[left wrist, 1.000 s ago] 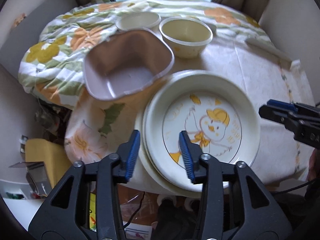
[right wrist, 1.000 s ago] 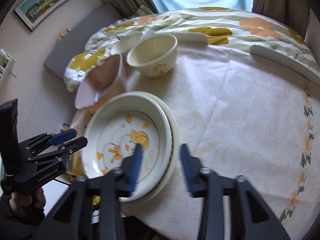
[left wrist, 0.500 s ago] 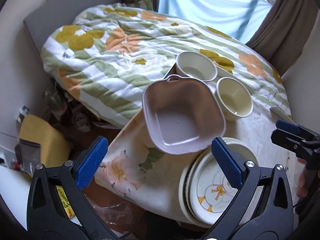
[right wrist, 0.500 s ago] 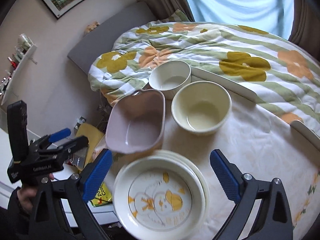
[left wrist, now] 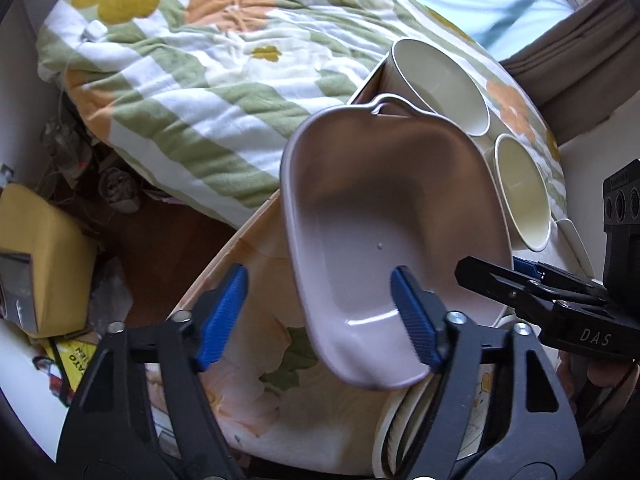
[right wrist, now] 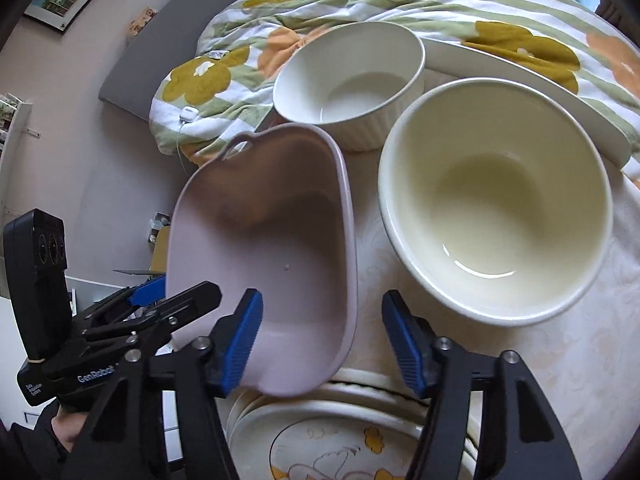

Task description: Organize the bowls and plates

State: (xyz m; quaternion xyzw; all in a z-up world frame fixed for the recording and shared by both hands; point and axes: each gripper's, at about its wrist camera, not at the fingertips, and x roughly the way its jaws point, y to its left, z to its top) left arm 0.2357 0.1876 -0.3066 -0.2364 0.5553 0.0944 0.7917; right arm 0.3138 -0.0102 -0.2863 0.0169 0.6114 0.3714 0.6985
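At the centre of the left wrist view sits the pink dish (left wrist: 384, 216), a squarish basin with a small loop handle at its upper end, tilted, its lower end resting over the stacked plates (left wrist: 400, 432) at the bottom of the frame. The left gripper (left wrist: 320, 316) straddles the dish's left wall: one blue pad lies outside it over the bench (left wrist: 256, 344) cloth, the other inside the basin. Its jaws have just been closing and stand half spread, with the wall between them; no pad visibly presses on it. At right in this view the right gripper (left wrist: 492, 276) reaches the dish's other rim.

In the right wrist view the right gripper (right wrist: 322, 340) spans the dish's (right wrist: 272, 240) right wall, left pad inside the basin, right pad over the bench (right wrist: 600, 340) between dish and cream bowl (right wrist: 496, 216). These jaws too have just been closing and are partly spread around the wall, not clearly pinching it. A white bowl (right wrist: 352, 80) stands at upper centre, just beside both the dish handle and the cream bowl. The top plate (right wrist: 340, 448), printed with a yellow figure, shows at the bottom edge. The left gripper (right wrist: 168, 296) enters from lower left, carried by a hand (right wrist: 68, 428). A flowered quilt (right wrist: 440, 0) lies behind the bench.
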